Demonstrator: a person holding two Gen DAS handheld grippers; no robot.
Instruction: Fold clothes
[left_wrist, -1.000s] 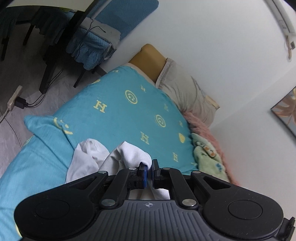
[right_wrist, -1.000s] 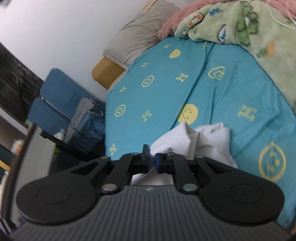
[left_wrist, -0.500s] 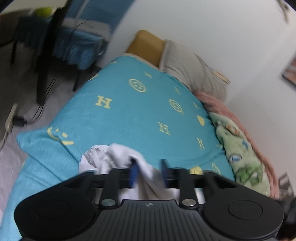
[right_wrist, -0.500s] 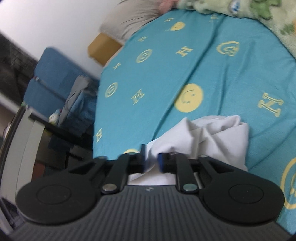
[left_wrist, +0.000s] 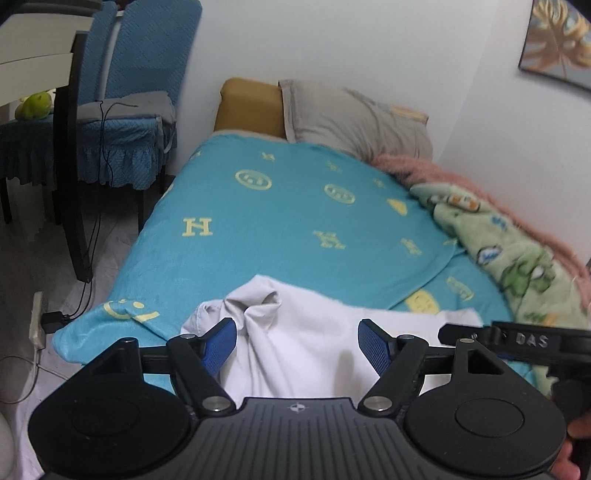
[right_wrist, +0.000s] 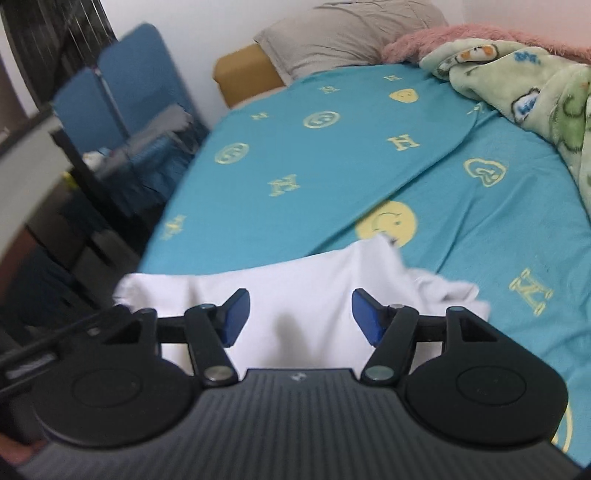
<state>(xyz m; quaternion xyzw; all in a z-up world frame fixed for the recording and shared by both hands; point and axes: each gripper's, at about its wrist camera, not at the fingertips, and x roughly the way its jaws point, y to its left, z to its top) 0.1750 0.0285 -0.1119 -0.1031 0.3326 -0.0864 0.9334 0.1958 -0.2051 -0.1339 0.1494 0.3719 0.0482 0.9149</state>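
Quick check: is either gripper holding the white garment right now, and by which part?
Neither. The left gripper and right gripper are both open, jaws spread wide above the white garment, which lies loose on the bed.

My left gripper (left_wrist: 297, 341) hangs wide open over the white garment (left_wrist: 295, 350), crumpled on the near end of the turquoise blanket (left_wrist: 288, 221); my right gripper (left_wrist: 517, 341) pokes in at right

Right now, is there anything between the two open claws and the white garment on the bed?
Nothing visible. The white garment lies directly under the open left claw and the open right claw, on the turquoise blanket.
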